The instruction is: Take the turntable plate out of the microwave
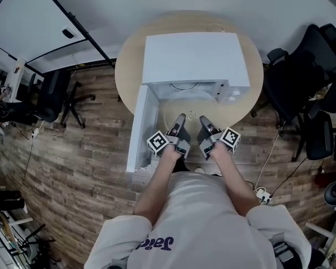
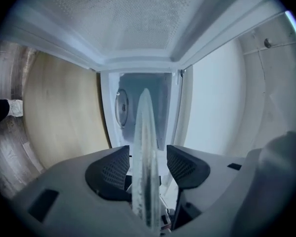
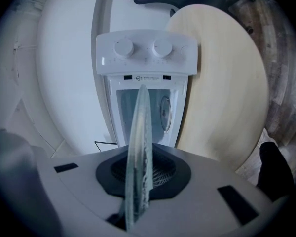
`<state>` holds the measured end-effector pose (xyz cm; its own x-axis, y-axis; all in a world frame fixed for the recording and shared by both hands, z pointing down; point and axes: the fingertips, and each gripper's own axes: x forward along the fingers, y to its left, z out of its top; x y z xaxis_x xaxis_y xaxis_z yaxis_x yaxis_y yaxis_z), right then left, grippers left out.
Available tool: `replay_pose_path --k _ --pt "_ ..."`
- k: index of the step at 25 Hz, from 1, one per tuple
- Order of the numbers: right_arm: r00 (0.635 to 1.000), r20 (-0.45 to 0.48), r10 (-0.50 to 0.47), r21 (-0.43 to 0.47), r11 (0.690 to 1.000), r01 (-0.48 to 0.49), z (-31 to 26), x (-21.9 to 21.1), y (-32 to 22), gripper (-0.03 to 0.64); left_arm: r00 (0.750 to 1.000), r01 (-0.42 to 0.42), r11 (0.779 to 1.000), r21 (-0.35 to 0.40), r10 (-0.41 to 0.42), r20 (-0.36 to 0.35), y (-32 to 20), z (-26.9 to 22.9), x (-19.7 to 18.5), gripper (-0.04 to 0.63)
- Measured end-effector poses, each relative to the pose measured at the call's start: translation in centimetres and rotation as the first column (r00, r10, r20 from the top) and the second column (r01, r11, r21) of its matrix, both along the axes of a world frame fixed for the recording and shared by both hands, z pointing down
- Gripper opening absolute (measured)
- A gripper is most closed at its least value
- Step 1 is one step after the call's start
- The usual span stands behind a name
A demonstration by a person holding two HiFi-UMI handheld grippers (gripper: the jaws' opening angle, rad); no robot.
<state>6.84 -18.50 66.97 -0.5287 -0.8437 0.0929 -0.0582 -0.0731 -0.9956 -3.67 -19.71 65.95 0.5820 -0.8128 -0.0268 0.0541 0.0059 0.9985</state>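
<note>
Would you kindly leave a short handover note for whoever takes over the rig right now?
Left gripper: open; the turntable plate has its rim between the jaws, pads not pressing.
Right gripper: shut on the turntable plate's rim.
Things: plate held roughly level at the mouth of the microwave, whose door is open at the left; microwave on the round table.
Done: plate gripped and brought to the opening.
Left: probably close the left gripper, draw the plate fully clear, set it down.

Clear glass turntable plate [image 3: 138, 147] edge-on, pinched in right claw [image 3: 144, 174], between left claw [image 2: 148, 167] spread jaws; white microwave [image 1: 193, 58] door open, ahead of claws.
</note>
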Motion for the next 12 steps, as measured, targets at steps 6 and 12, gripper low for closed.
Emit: replay_pose_path --k 6,12 --pt "1.0 0.008 -0.011 0.039 0.999 0.011 -2.3 -0.1 1.6 0.038 0.999 0.017 0.999 0.04 -0.019 0.046 0.8 -2.4 0.0 0.087" --pt "1.0 -0.001 0.003 0.043 0.999 -0.003 -5.2 0.4 2.6 0.038 0.999 0.0 0.998 0.063 -0.003 0.046 1.9 -5.1 0.6 0.081"
